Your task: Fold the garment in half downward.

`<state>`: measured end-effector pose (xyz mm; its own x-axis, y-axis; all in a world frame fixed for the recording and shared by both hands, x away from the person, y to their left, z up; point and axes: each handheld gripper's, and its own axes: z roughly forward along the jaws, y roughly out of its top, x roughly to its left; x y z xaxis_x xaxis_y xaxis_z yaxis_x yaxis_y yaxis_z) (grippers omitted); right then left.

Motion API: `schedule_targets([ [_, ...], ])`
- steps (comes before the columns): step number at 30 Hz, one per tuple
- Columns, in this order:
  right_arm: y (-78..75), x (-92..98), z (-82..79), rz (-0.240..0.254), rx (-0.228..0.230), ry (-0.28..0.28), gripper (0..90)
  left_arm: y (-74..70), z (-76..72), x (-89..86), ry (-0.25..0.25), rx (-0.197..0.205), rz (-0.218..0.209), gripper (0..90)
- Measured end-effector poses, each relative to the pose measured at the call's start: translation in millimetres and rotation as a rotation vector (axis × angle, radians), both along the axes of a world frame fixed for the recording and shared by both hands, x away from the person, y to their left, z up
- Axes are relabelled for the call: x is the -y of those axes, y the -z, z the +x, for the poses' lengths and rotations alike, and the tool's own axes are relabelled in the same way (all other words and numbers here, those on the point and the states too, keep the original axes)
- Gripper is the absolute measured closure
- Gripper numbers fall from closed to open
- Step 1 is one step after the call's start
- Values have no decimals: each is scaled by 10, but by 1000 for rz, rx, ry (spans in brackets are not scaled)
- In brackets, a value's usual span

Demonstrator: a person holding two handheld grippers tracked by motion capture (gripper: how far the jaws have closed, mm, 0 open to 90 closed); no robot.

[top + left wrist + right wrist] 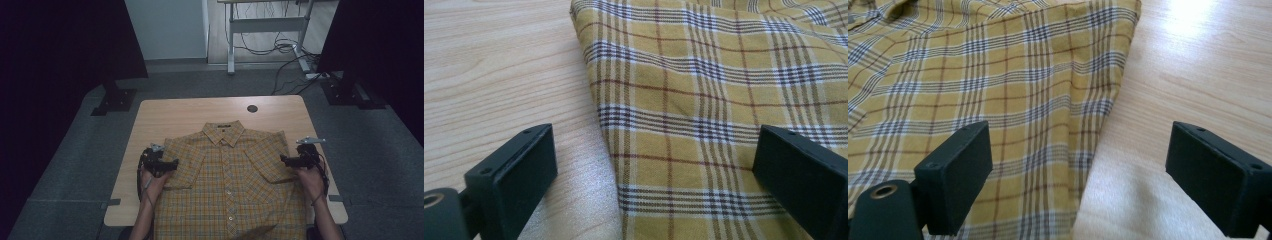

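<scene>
Woven plaid cloth on pale wood-grain laminate

The shirt (pixel 227 180) is soft woven cloth, matt, in a mustard plaid with white, navy and maroon threads; its weave shows fine and slightly ribbed, and its folded side edges lie thick and rounded. The surface (pixel 175 112) is light wood-grain, smooth, with a faint satin sheen where light falls near the shirt's edges. The left claw (pixel 651 185) and the right claw (pixel 1098 180) have jaws of black matt plastic, flat-faced, with small sunk screw holes. The floor (pixel 75 165) around the surface looks like dark grey matt carpet
</scene>
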<state>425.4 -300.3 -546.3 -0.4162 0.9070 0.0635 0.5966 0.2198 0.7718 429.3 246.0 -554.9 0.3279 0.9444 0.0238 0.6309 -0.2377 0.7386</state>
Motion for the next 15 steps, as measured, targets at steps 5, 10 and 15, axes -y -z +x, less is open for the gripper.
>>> schedule_targets([
  [5,11,-49,91,-5,-5,-7,126,0,6,0,1,-2,-1,35],
  [10,41,-113,172,-15,-14,-16,138,0,11,-8,11,-4,-4,28],
  [15,108,-167,240,-23,-25,-25,139,-2,17,-29,23,-3,-4,31],
])
